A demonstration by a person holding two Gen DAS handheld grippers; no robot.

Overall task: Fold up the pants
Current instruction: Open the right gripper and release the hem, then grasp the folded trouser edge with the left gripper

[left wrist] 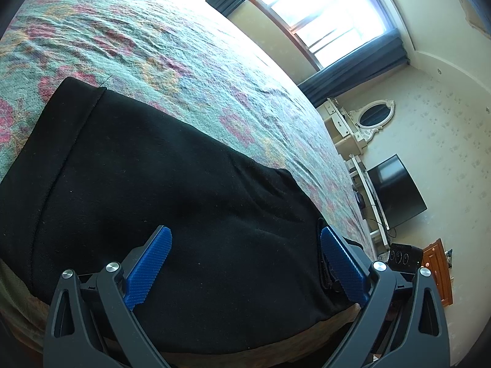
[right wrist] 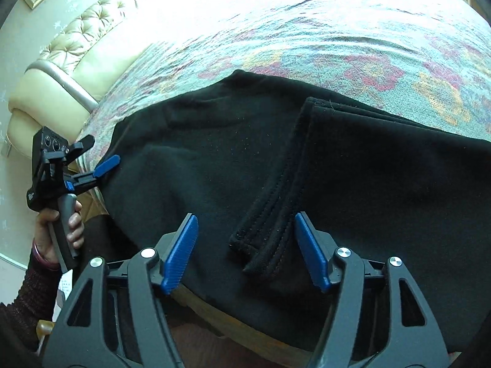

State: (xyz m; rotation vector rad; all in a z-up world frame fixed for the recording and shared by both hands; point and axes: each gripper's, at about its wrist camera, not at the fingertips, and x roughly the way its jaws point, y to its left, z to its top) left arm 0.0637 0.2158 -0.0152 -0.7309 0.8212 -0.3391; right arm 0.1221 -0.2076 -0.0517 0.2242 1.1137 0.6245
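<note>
Black pants (left wrist: 172, 202) lie folded on a floral bedspread (left wrist: 147, 49), near the bed's front edge. My left gripper (left wrist: 245, 263) is open just above the pants, its blue pads (left wrist: 150, 263) apart. In the right wrist view the pants (right wrist: 214, 153) show a stitched hem (right wrist: 273, 211) lying over the upper layer. My right gripper (right wrist: 245, 251) is open, its pads on either side of that hem. The left gripper (right wrist: 101, 165) shows at the pants' left edge, held by a hand; its jaws stand apart.
The bedspread (right wrist: 368, 61) stretches far beyond the pants. A cream tufted headboard (right wrist: 76, 46) stands at the left. A window (left wrist: 322, 9) with dark curtains, a white dresser with an oval mirror (left wrist: 373, 116) and a dark TV (left wrist: 396, 193) line the far wall.
</note>
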